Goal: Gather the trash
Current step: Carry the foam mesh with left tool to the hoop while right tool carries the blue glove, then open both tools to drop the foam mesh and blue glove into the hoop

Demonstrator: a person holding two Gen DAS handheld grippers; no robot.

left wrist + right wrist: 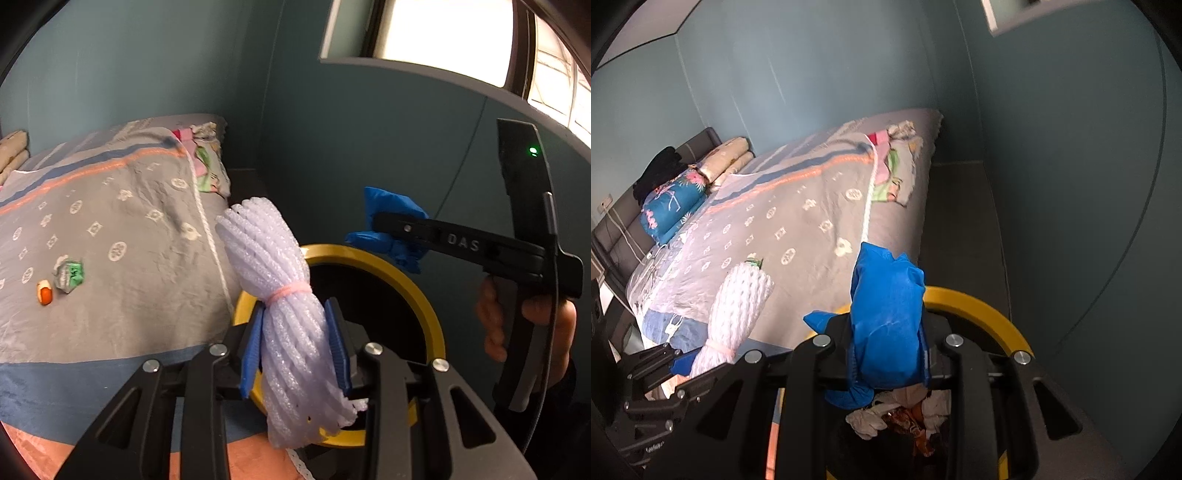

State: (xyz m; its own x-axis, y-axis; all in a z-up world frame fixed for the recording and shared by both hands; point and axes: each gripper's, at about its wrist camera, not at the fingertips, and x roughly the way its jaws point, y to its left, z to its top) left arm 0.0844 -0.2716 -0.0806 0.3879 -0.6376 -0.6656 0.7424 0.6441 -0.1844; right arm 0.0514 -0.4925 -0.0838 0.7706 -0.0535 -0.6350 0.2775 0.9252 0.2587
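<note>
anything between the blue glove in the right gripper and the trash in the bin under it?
Nothing. In the right wrist view the blue glove hangs in the right gripper straight over the trash inside the yellow-rimmed bin; only open air between.

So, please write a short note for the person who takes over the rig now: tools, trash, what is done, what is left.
Left tool: shut on the foam net, over the bin.
Right tool: holds the blue glove, also over the bin.
Done: some trash already lies in the bin.
Left: drop both pieces, then fetch the green wrapper and the orange bit from the bed.
</note>
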